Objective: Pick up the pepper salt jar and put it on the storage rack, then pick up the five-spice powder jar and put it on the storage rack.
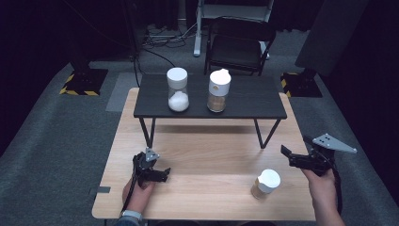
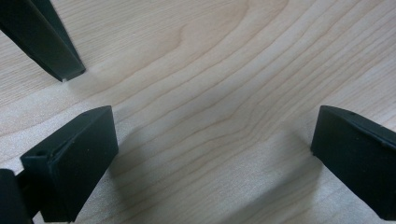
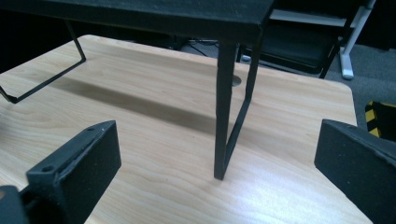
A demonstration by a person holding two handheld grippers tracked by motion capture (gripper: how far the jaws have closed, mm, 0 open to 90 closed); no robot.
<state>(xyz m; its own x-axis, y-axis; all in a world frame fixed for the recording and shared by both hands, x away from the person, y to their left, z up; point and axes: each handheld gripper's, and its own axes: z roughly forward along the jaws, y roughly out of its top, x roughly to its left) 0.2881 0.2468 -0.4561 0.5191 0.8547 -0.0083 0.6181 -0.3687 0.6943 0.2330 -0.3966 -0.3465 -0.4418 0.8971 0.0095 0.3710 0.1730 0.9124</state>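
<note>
Jars: three [image 1: 266, 183], claws: two [image 1: 162, 175]

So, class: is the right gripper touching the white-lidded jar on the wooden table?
Apart. In the high view, bare wood separates the right gripper from the white-lidded jar; the right gripper view shows its open jaws holding nothing.

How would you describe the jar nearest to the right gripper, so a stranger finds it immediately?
Start at the light wooden table, not the black shelf standing on it. Near its front right edge stands a short white-lidded jar of brownish contents. The other two jars sit on the shelf.
</note>
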